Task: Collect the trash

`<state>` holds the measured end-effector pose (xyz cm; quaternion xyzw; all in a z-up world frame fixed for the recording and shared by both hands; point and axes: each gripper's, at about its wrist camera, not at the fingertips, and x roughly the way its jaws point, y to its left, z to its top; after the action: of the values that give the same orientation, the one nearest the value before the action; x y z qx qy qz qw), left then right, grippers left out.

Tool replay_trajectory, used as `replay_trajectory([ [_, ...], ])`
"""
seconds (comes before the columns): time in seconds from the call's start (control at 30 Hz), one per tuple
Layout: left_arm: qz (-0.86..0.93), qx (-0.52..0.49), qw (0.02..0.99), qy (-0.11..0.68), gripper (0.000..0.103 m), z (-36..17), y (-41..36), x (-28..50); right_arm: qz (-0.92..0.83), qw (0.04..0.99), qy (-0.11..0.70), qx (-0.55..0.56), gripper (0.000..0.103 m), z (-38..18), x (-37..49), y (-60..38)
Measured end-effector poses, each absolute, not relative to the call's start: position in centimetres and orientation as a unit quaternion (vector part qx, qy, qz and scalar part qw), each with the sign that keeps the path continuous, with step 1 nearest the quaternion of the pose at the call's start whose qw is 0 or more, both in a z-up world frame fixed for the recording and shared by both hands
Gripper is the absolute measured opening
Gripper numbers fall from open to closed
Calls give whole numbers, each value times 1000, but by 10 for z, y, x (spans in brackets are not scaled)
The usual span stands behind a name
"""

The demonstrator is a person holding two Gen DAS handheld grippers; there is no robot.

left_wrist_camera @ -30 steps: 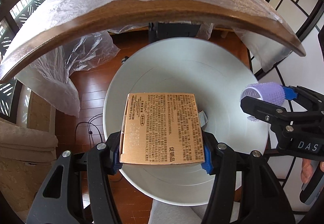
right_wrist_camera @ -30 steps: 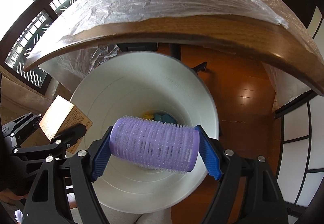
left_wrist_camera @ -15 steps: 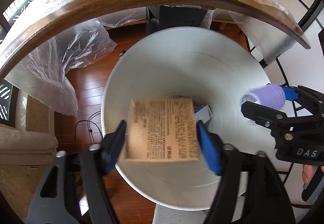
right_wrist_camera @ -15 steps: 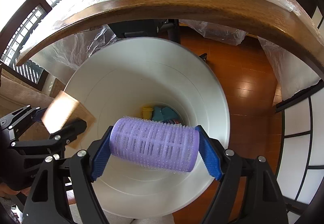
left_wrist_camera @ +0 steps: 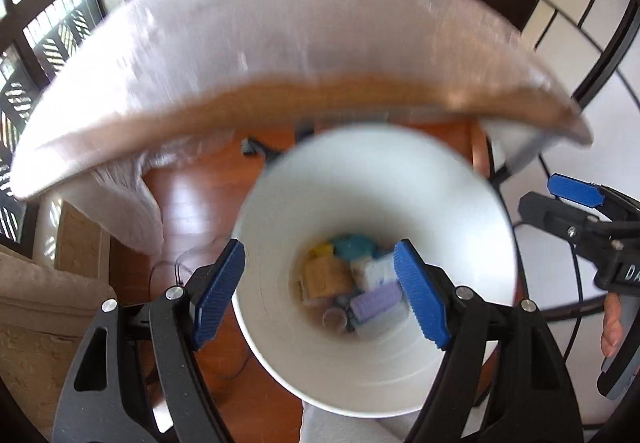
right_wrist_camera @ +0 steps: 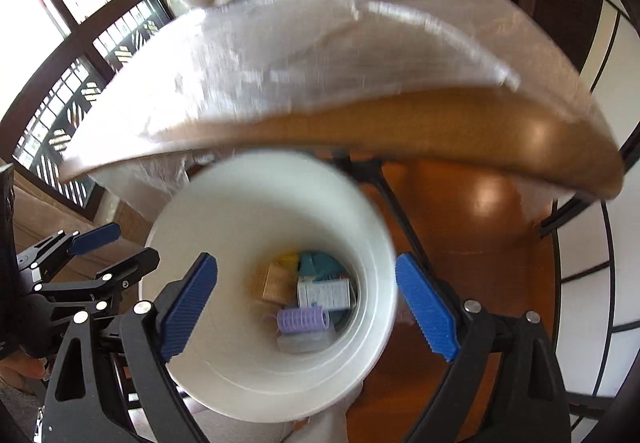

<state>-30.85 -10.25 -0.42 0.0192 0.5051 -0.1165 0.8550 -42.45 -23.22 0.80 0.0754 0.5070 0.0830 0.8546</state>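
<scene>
Both items have dropped: the cardboard box (left_wrist_camera: 326,277) and purple hair roller (right_wrist_camera: 304,319) are now lying in the white bin (right_wrist_camera: 224,375) among other trash. The left hand-held gripper (left_wrist_camera: 320,293) is standing wide and empty; the right hand-held gripper (right_wrist_camera: 306,309) is still opening, nothing between its jaws. This drop looks done; the table (right_wrist_camera: 460,127), blurred, is showing no further trash clearly.

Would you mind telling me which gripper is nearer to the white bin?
Neither clearly. The left gripper and the right gripper both hang above the white bin, each with empty jaws straddling its mouth, the right one's opening wider.
</scene>
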Motion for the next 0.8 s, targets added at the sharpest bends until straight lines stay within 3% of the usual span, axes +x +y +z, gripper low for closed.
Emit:
replay_trajectory([
  [0.1,-98,10,880,465,86,27,-96,-297,83,879,463,75,95,43,-411,-244],
  [0.33,-48,-5,911,411,86,71,-66,-227,45,911,405,55,95,88,-337,-262],
  [0.8,-32,5,903,428,86,44,-24,-55,-70,907,415,24,95,60,-168,-314],
])
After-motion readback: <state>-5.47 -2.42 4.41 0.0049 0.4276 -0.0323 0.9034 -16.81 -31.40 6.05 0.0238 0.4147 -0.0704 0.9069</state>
